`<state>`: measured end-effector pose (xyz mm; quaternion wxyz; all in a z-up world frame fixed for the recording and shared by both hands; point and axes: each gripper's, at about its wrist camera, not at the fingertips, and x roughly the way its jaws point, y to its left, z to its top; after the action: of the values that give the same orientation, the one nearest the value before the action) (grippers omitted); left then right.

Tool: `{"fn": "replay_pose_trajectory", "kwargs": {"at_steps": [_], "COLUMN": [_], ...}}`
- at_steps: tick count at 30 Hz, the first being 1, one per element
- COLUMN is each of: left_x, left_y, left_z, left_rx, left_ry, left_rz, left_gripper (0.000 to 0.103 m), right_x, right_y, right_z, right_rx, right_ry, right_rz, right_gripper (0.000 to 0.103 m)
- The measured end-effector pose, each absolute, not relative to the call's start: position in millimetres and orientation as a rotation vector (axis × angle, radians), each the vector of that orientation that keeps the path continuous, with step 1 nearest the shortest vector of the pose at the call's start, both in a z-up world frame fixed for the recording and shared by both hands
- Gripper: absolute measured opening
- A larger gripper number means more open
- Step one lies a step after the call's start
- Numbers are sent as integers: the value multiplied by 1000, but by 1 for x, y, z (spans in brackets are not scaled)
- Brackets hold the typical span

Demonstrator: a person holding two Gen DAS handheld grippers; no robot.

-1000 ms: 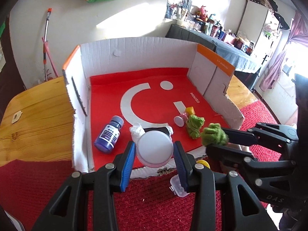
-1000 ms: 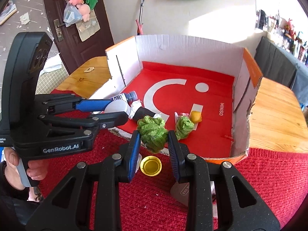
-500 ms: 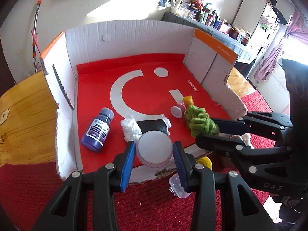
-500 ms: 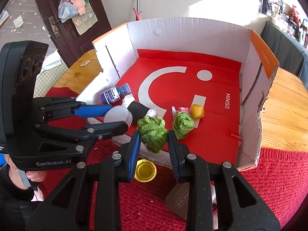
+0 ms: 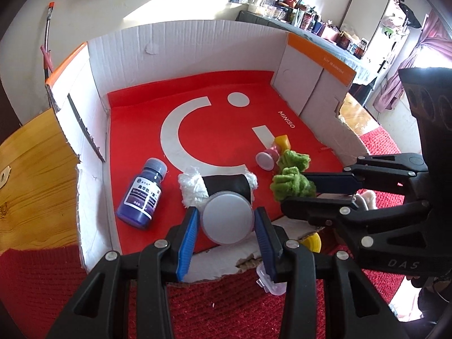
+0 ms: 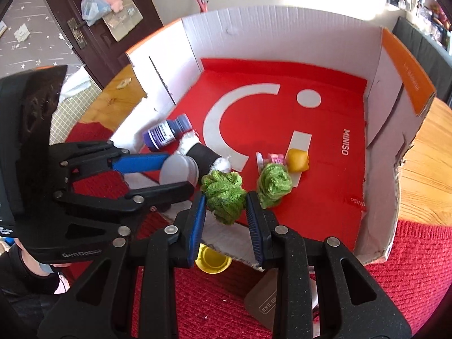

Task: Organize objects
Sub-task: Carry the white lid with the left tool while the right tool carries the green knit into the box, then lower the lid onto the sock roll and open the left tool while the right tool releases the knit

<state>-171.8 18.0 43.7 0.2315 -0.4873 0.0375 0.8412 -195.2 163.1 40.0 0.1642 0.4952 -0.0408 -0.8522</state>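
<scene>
Grippers clamp white jar point(image 5: 228, 217) and green pompom point(image 6: 224, 195).

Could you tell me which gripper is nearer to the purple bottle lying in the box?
Left. The left gripper, shut on a white round lid, hangs just beside the purple bottle; the right gripper, holding a green scrubber, is farther off.

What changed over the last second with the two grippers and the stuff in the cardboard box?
Both grippers carried their loads forward and down over the box's near edge: the left gripper with the white round lid, the right gripper with the green knitted ball. Nothing was let go; both jaws stay clamped. The blue bottle, second green ball and yellow toy lie where they were.
</scene>
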Motion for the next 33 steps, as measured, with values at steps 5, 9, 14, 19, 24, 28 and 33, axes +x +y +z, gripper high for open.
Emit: {"fn": "replay_pose_trajectory", "kwargs": {"at_steps": [5, 9, 14, 19, 24, 28, 33], "left_x": [-176, -182, -189, -196, -202, -206, -212], "left_y": [17, 17, 20, 20, 21, 24, 24], "left_z": [44, 44, 43, 42, 41, 41, 40], "left_rx": [-1341, -1344, -1344, -1344, -1332, -1317, -1318], "left_ry": [100, 98, 93, 79, 92, 140, 128], "left_rz": [2313, 2315, 2316, 2326, 2375, 2417, 2428], "left_gripper": [43, 43, 43, 43, 43, 43, 43], "right_x": [-205, -210, -214, -218, -218, -221, -226], "right_y": [166, 166, 168, 173, 178, 180, 185], "right_z": [38, 37, 38, 37, 32, 27, 30], "right_rx": [1467, 1495, 1510, 1505, 1499, 1504, 1489], "right_ry": [-111, -83, -66, -51, -26, -24, -9], "right_rz": [-2413, -2410, -2407, -2438, -2477, -2489, -2537], "right_gripper": [28, 28, 28, 28, 28, 28, 28]}}
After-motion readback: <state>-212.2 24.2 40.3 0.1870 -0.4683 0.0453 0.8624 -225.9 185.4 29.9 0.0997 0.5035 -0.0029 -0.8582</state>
